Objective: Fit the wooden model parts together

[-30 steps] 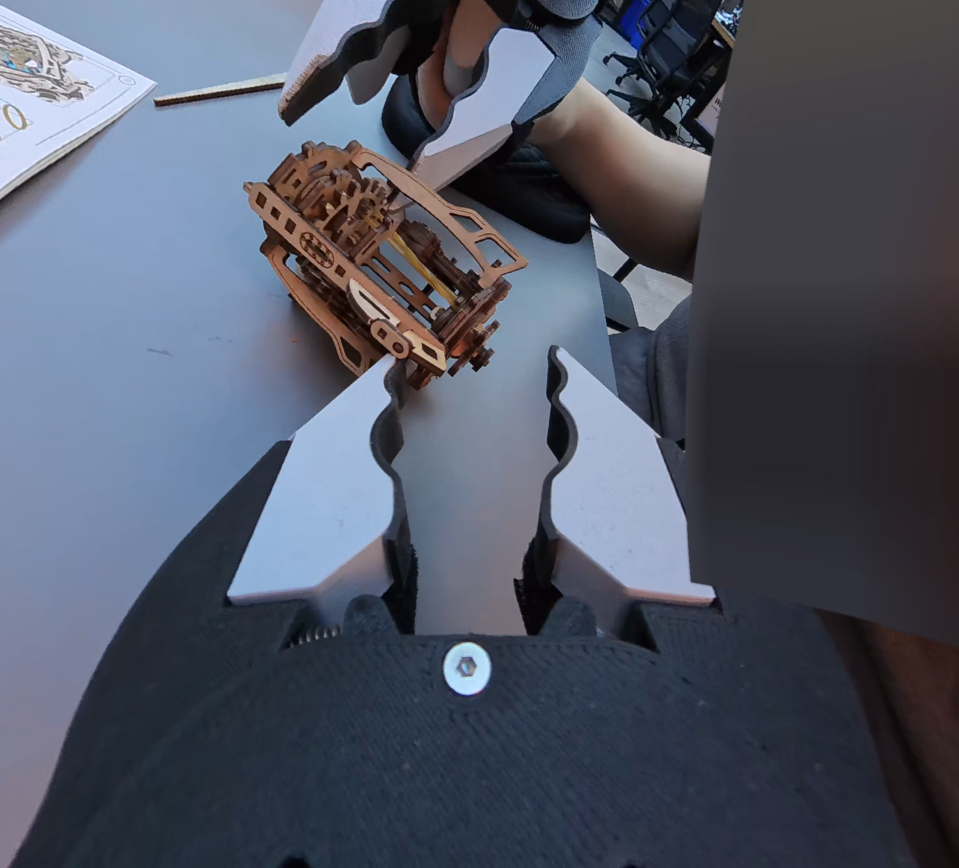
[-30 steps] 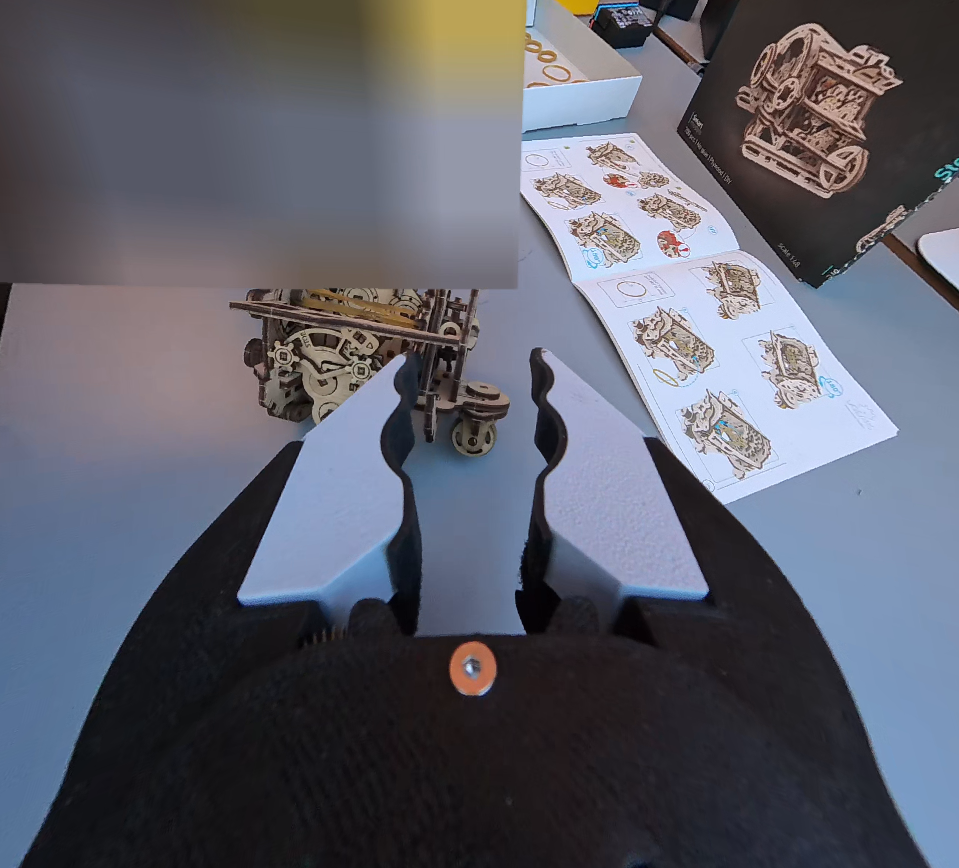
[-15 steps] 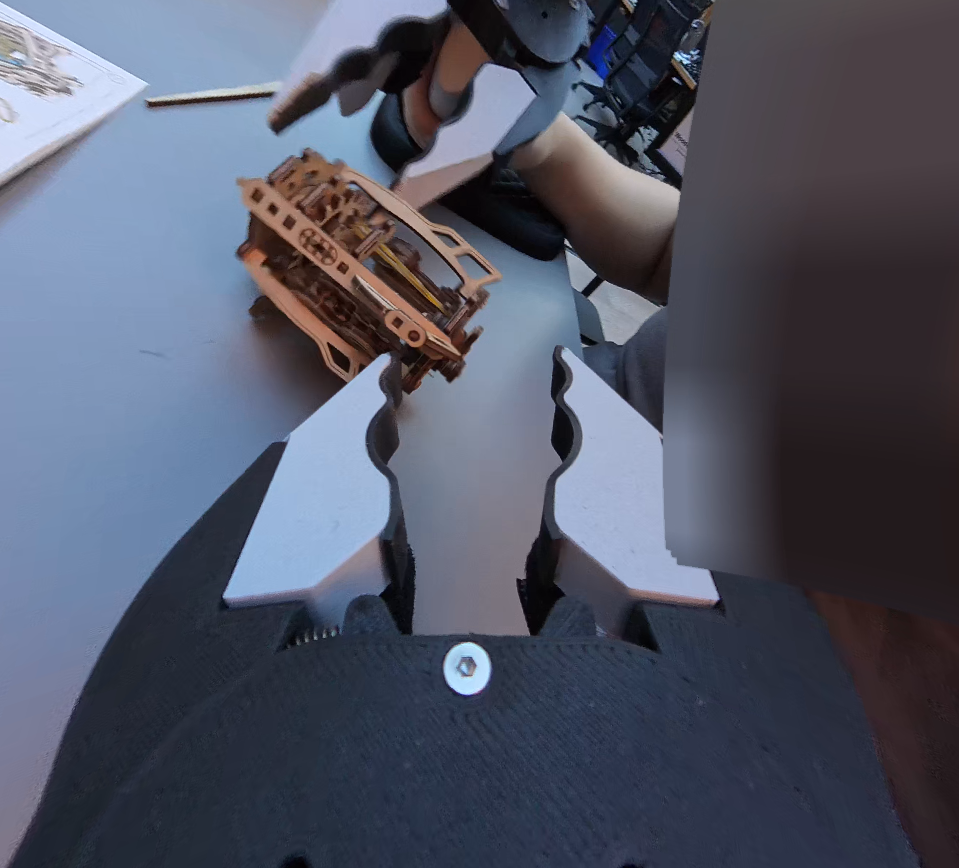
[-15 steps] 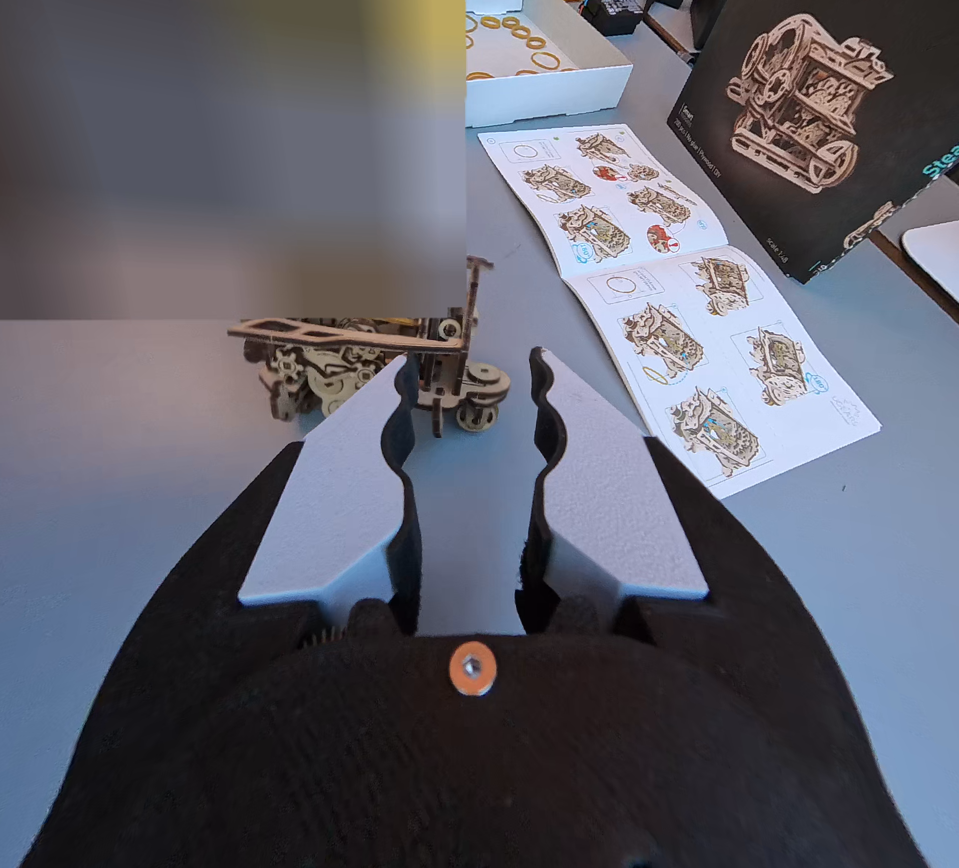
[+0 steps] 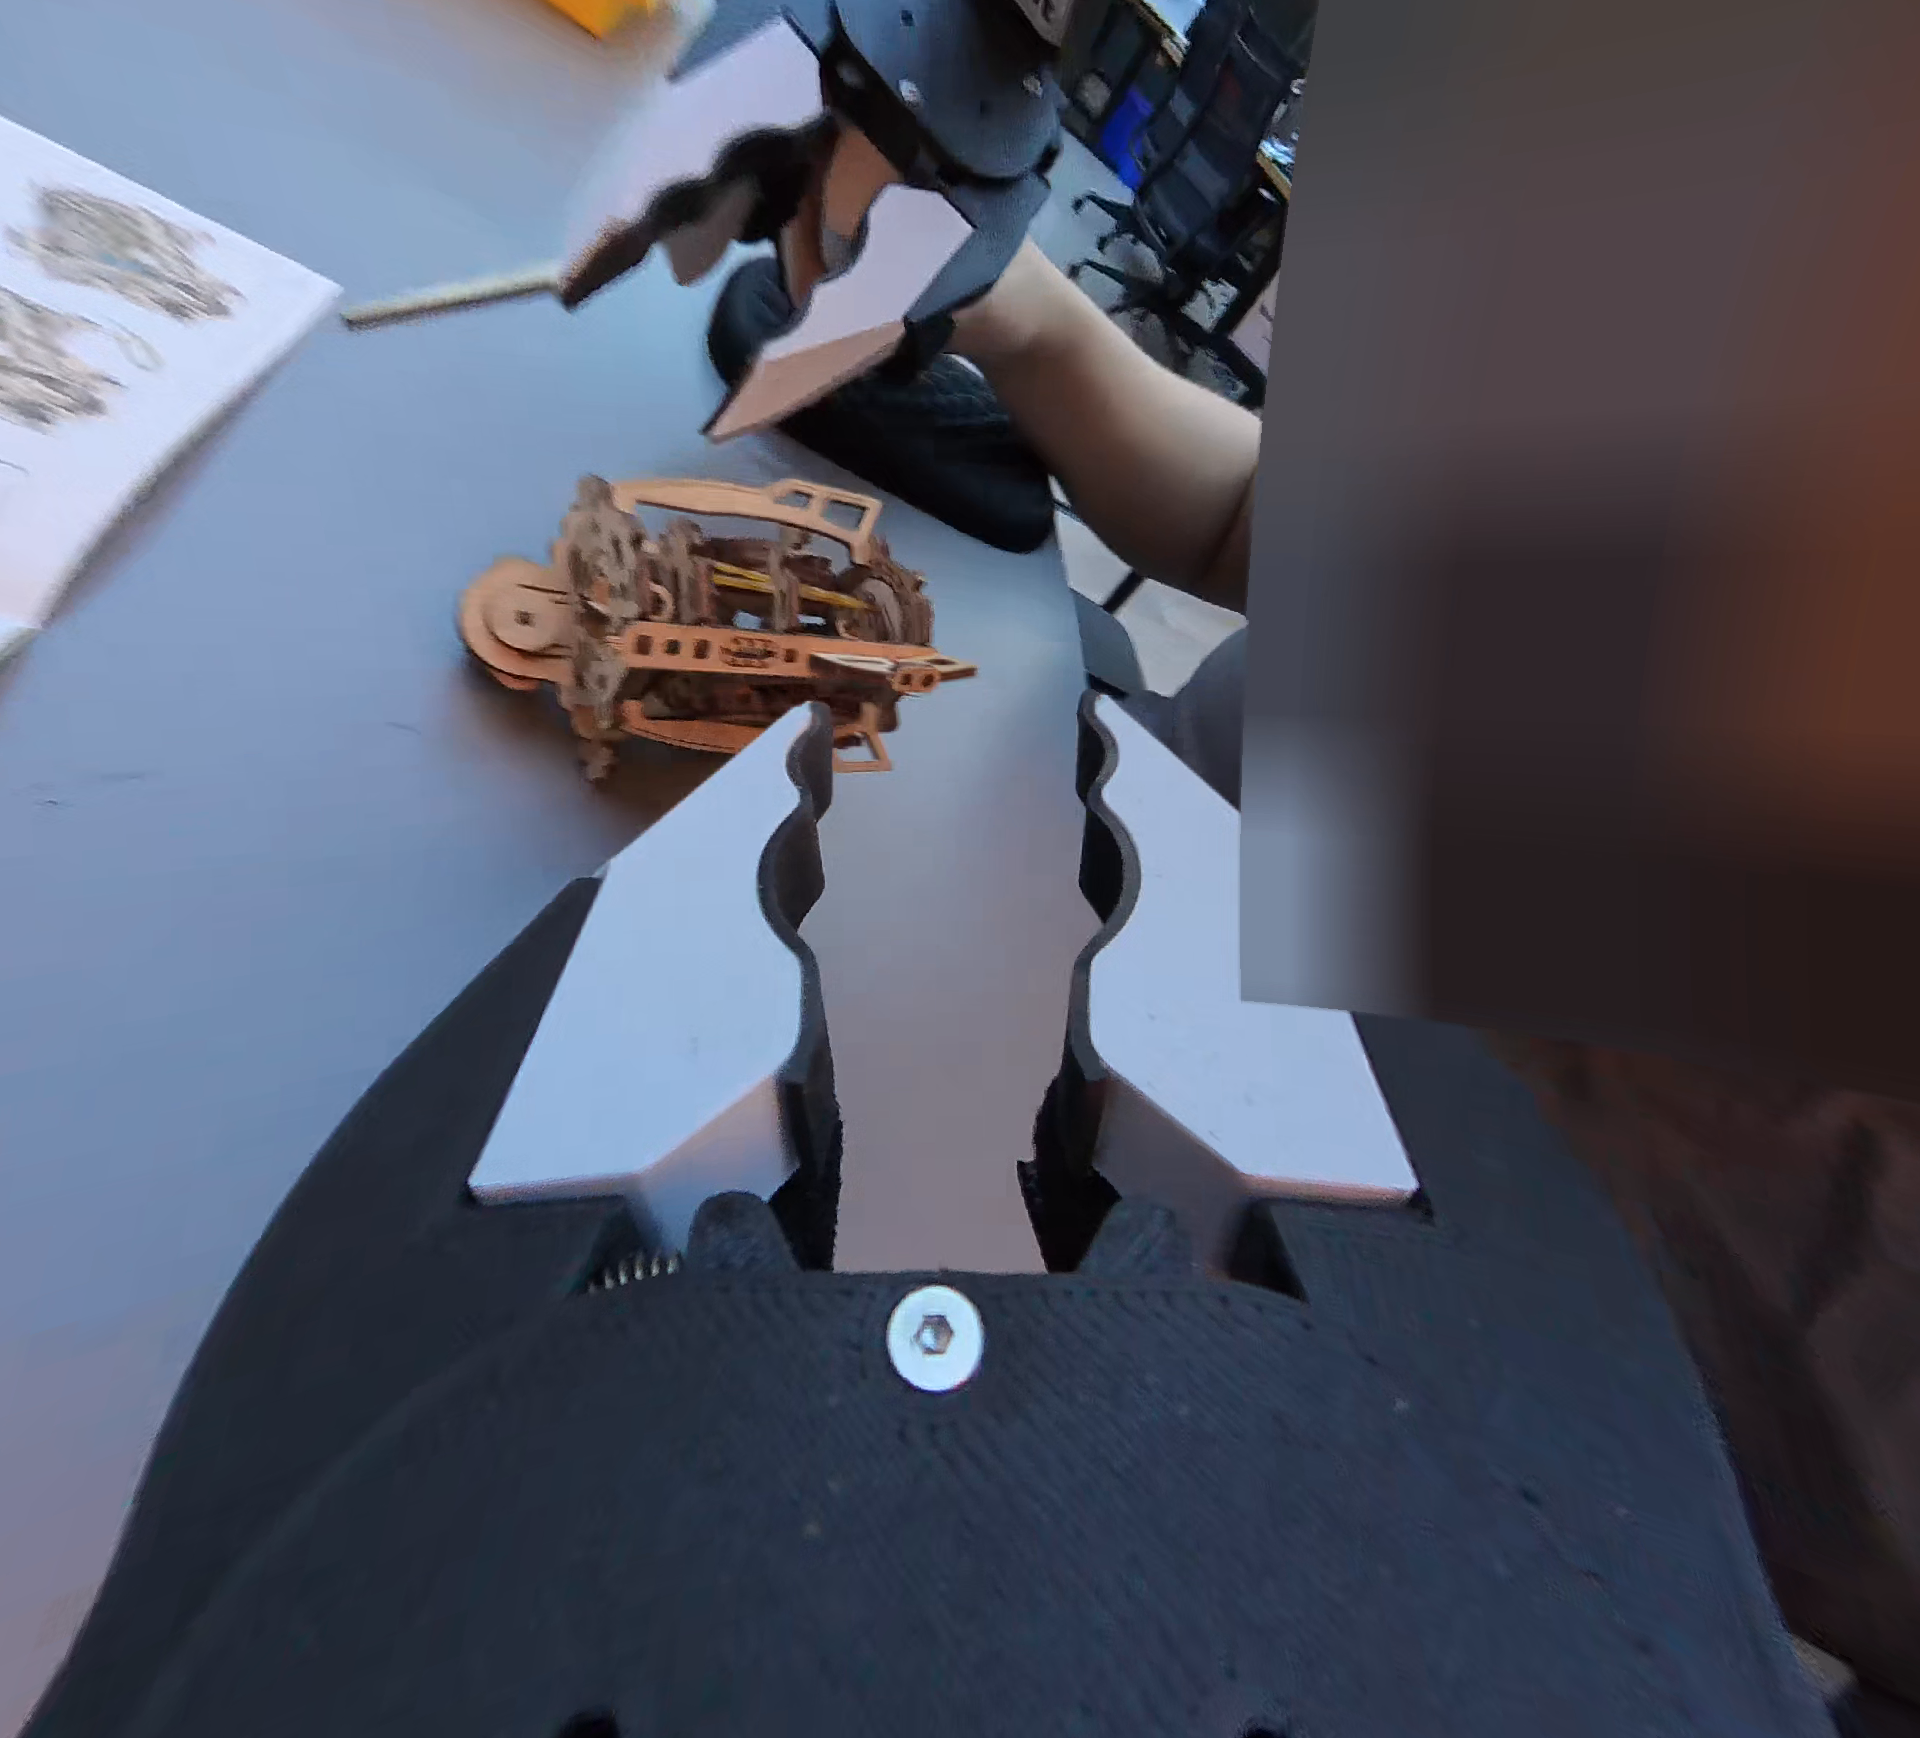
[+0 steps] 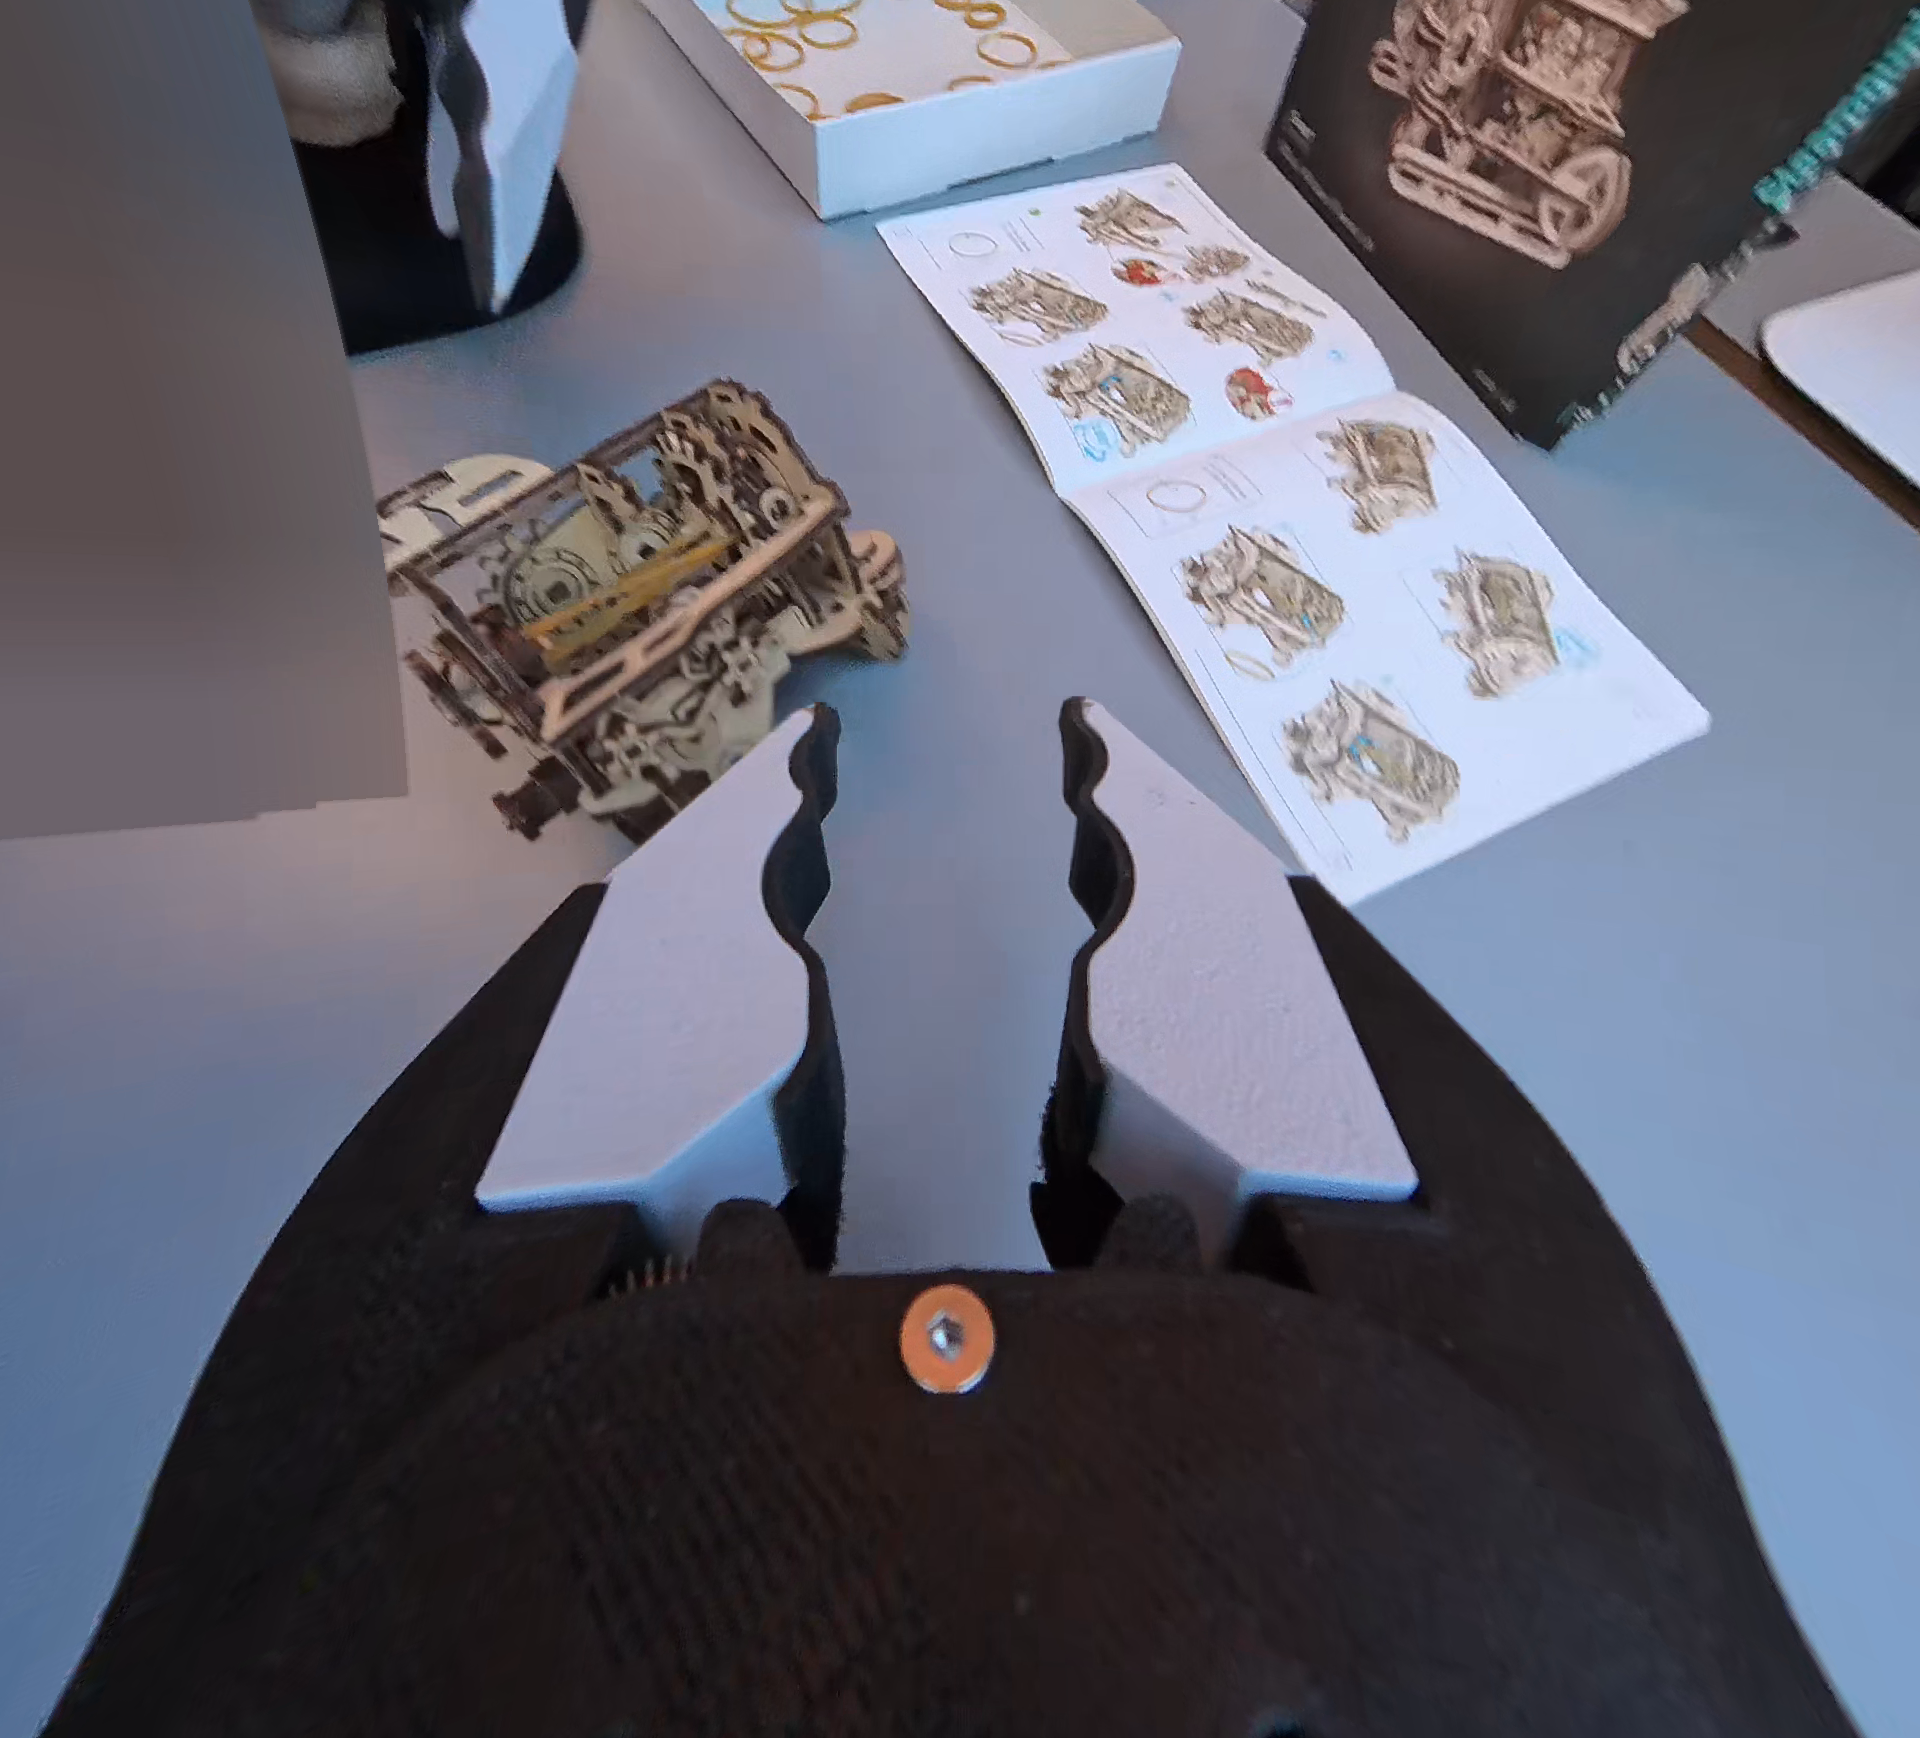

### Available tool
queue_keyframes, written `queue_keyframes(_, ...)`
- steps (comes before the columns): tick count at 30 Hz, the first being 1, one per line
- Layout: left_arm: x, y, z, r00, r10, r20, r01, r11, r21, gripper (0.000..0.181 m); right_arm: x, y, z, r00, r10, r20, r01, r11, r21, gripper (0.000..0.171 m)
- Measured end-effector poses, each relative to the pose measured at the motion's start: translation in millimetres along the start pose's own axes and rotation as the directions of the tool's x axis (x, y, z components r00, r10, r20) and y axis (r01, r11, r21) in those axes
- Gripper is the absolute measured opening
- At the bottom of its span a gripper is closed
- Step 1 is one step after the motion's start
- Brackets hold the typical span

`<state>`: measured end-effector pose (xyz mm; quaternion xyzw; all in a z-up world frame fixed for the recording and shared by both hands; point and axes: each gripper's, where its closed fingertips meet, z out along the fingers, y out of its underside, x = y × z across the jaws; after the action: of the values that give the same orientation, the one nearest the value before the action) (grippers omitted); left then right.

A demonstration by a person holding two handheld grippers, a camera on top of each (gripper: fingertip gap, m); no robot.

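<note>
Fingers [image 6: 717, 899] on both our grippers released, wooden model [image 6: 634, 608] largely assembled, tipped on table [image 6: 1558, 1117] beside manual [image 6: 1288, 504]; remaining parts unclear.

The wooden model [image 5: 717, 623] [image 6: 634, 608] lies tipped over on the grey table [image 5: 260, 857] [image 6: 987, 462], held by nothing. It is an open laser-cut frame packed with gears, with yellow rubber bands stretched across the inside and small wheels at one end. From the right wrist view it sits at about ten o'clock.
</note>
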<state>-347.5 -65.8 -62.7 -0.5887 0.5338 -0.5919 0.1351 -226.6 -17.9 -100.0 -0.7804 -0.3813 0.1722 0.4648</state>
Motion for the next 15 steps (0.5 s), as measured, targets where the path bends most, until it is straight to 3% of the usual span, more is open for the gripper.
queue_keyframes(4,-27.0,-14.2,-22.9,0.96,0.208,0.185,-0.217,0.976,0.029,0.044,28.9,21.9,-28.3,0.99,0.114,-0.085,-0.115,0.993,-0.005,0.038)
queue_keyframes(7,-41.1,-20.4,-29.1,0.897,0.372,0.239,-0.383,0.924,-0.003,0.054,24.3,23.9,-36.1,0.977,0.212,-0.032,-0.212,0.977,-0.011,0.03)
queue_keyframes(12,-42.5,-39.8,-18.0,0.887,0.456,0.071,-0.458,0.889,0.024,0.079,-11.3,11.1,-19.1,0.949,0.294,0.115,-0.296,0.955,0.0,0.032)
queue_keyframes(15,-46.0,-35.5,-1.8,0.898,0.426,-0.107,-0.434,0.897,-0.076,0.084,-23.0,12.0,-12.1,0.921,0.344,0.184,-0.348,0.937,-0.011,0.033)
